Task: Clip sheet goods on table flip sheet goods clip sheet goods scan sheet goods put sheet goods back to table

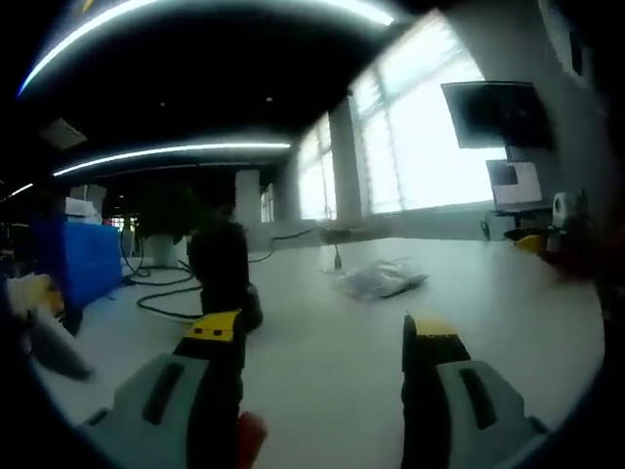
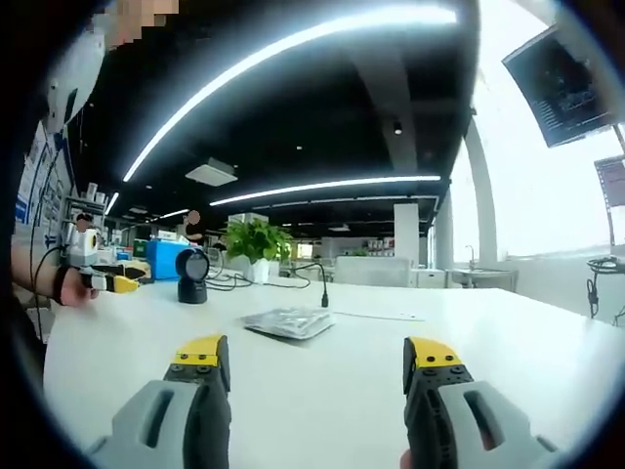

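The sheet goods (image 1: 381,280), a flat packet in clear crinkled plastic, lie on the white table (image 1: 322,391) ahead and a little right of my left gripper (image 1: 321,337). Its yellow-tipped jaws stand wide apart with nothing between them. In the right gripper view the same packet (image 2: 288,322) lies just beyond my right gripper (image 2: 316,357), slightly left of centre. That gripper is open too and holds nothing. A black scanner on a stand (image 1: 223,274) rises near the left jaw; in the right gripper view the scanner (image 2: 192,277) stands far left of the packet.
A hand holding the left gripper (image 2: 105,281) rests at the table's left edge. Black cables (image 1: 166,293) trail across the table. A blue box (image 1: 78,259), a potted plant (image 2: 254,239), a white paper (image 2: 376,315) and monitors (image 1: 493,112) surround the area.
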Demonstrator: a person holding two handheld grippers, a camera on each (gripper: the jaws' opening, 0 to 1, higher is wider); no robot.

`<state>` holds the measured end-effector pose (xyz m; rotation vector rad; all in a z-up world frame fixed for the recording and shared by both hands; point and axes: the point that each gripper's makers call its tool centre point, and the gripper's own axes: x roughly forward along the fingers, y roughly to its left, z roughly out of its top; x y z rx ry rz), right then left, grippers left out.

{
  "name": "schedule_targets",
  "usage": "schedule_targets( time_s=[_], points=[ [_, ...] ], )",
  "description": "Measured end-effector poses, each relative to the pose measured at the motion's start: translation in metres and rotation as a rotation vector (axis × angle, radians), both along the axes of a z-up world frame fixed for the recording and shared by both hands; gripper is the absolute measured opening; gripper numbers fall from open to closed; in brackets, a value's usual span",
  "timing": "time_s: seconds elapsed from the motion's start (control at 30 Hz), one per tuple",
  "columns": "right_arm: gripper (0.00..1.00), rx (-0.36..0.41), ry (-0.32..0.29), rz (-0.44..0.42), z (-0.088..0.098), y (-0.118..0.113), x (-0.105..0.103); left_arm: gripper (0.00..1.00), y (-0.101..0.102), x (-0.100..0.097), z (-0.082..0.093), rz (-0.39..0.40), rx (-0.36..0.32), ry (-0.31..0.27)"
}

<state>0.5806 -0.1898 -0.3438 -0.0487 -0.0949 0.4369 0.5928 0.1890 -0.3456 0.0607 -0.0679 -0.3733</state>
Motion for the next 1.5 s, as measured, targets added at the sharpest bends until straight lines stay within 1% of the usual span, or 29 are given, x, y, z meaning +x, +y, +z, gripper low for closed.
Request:
schedule_targets(
  time_s=[0.03,0.07,0.1,0.13,0.17,0.2,0.23,0.3,0.33,0.5,0.63,0.67,0.73,0.77,0.8,0.9,0.97,1.07,1.17,1.27,1.37,1.5],
  points=[
    [0.67,0.003,-0.014,0.009,0.002,0.002,-0.002,0.58,0.0,-0.001,0.002,-0.001,-0.012,-0.007],
    [0.68,-0.018,-0.01,0.005,0.001,0.003,-0.002,0.58,0.0,-0.003,0.002,-0.001,-0.01,-0.012],
    [0.68,-0.023,-0.025,0.009,0.003,0.004,-0.002,0.59,-0.002,-0.003,0.002,0.002,0.002,-0.015],
    [0.68,-0.021,-0.003,0.05,-0.001,0.012,-0.002,0.59,-0.004,-0.004,0.003,-0.006,0.009,-0.023],
    [0.7,-0.043,0.038,0.044,-0.009,0.011,-0.001,0.59,-0.006,-0.005,0.004,-0.014,0.013,-0.03],
    [0.69,-0.057,0.01,0.015,-0.005,0.006,-0.001,0.6,-0.008,-0.005,0.002,-0.015,0.031,-0.023],
    [0.67,-0.046,0.006,0.012,-0.003,0.006,-0.003,0.6,-0.009,-0.006,0.001,-0.017,0.043,-0.018],
    [0.68,-0.036,-0.002,-0.002,0.0,0.003,-0.003,0.6,-0.009,-0.009,0.003,-0.021,0.045,-0.036],
    [0.68,-0.033,-0.003,-0.003,0.0,0.003,-0.003,0.6,-0.007,-0.01,0.005,-0.022,0.041,-0.04],
    [0.69,-0.018,0.013,0.004,-0.001,0.005,-0.003,0.59,-0.008,-0.012,0.009,-0.062,-0.034,-0.041],
    [0.69,-0.02,0.016,0.009,-0.002,0.007,-0.004,0.58,-0.011,-0.013,0.006,-0.079,-0.037,-0.026],
    [0.69,-0.019,0.016,0.011,-0.002,0.008,-0.005,0.57,-0.01,-0.013,0.005,-0.076,-0.031,-0.024],
    [0.69,-0.021,0.011,0.014,-0.001,0.008,-0.006,0.48,-0.008,-0.013,0.004,-0.07,-0.037,-0.018],
    [0.69,-0.02,0.01,0.014,-0.001,0.008,-0.006,0.47,-0.008,-0.013,0.004,-0.072,-0.041,-0.016],
    [0.69,-0.019,0.011,0.013,-0.001,0.008,-0.006,0.48,-0.008,-0.013,0.004,-0.071,-0.039,-0.015],
    [0.69,-0.012,0.019,0.02,-0.002,0.008,-0.005,0.48,-0.015,-0.014,0.004,-0.114,-0.045,-0.013],
    [0.69,-0.016,0.027,0.022,-0.003,0.008,-0.005,0.49,-0.017,-0.013,0.004,-0.139,-0.063,-0.002],
    [0.69,-0.009,0.021,0.014,-0.001,0.007,-0.006,0.54,-0.017,-0.011,0.004,-0.158,-0.062,-0.003],
    [0.7,0.005,0.009,0.003,0.001,0.002,-0.006,0.54,-0.018,-0.014,0.006,-0.157,-0.059,-0.014],
    [0.7,0.019,0.001,-0.004,0.004,0.0,-0.005,0.54,-0.014,-0.013,0.006,-0.13,-0.059,-0.017],
    [0.7,0.007,0.007,-0.008,0.001,0.0,-0.004,0.54,-0.011,-0.012,0.006,-0.113,-0.063,-0.017],
    [0.7,-0.013,0.011,-0.009,-0.001,0.001,-0.003,0.54,-0.012,-0.012,0.005,-0.109,-0.051,-0.015]
  ],
)
